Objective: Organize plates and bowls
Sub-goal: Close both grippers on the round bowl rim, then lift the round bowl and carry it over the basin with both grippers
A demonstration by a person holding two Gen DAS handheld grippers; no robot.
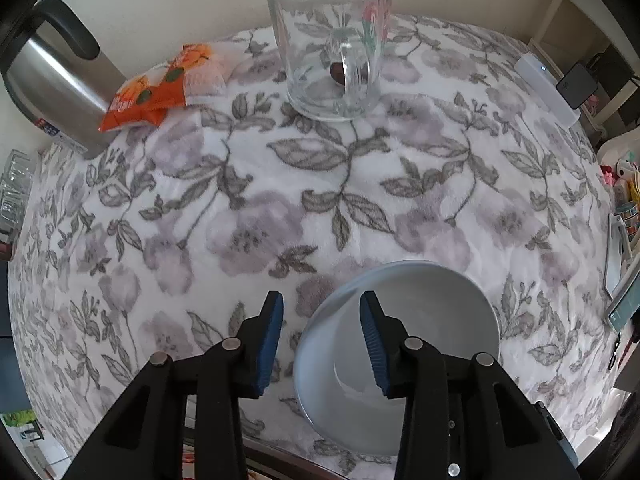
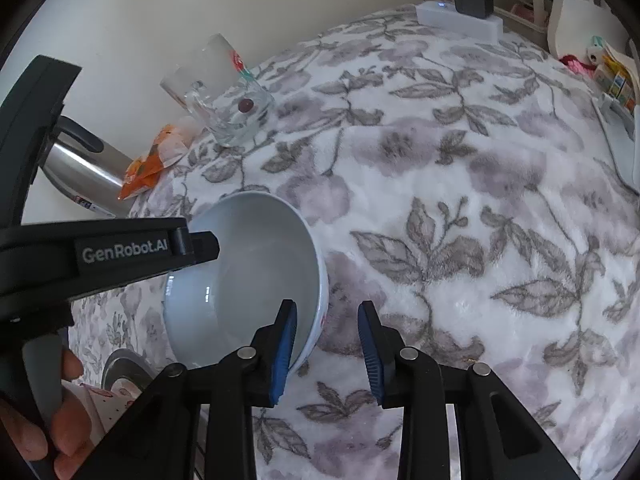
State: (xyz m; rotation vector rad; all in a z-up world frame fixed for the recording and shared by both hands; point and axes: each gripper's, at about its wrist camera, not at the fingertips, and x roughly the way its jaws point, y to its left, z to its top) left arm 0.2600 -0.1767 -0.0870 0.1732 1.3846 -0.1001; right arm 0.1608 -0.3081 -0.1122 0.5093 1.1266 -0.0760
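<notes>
Left wrist view: left gripper (image 1: 322, 336) straddles the near-left rim of the white bowl (image 1: 420, 300) on the floral-covered bench (image 1: 280, 184); its pads are apart, not clamped.
Right wrist view: right gripper (image 2: 328, 350) straddles the opposite rim, also unclamped.
Risk: uneven squeezing could tip the smooth bowl or slip off it.
Only seen from right: a hand (image 2: 60, 420) and a metal rim below the bench edge.
Only seen from left: the glass mug (image 1: 332, 44) upright.

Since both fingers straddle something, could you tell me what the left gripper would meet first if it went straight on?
Probably the white bowl: the left gripper straddles its near rim, one finger inside, one outside. Depth is uncertain.
</notes>
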